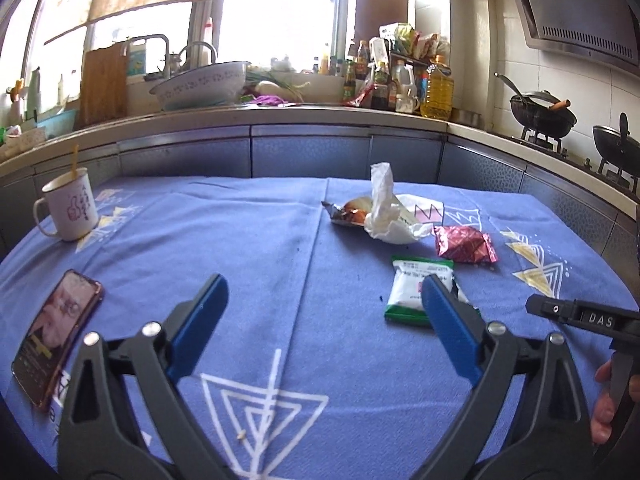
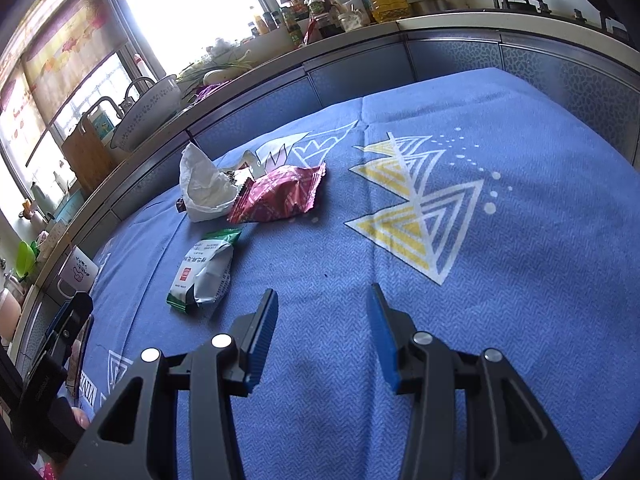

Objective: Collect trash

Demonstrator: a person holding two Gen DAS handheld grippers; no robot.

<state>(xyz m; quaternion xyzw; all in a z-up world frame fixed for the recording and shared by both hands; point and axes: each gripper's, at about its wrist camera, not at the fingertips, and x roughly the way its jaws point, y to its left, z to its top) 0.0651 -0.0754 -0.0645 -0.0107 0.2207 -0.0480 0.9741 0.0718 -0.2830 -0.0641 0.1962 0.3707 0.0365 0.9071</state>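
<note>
Left claw (image 1: 324, 300) gapes wide, empty; green-white packet (image 1: 416, 290) at its two o'clock looks light, crinkly, slippery: pinch its sealed edge

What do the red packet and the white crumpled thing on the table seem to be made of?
Red packet: likely plastic or foil film, glossy, with creases that catch light and crimped ends. White crumpled thing: probably tissue paper, matte and softly wrinkled.

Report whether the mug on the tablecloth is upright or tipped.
Upright. The mug stands on its base on the blue tablecloth, rim up, a stick poking out.
</note>
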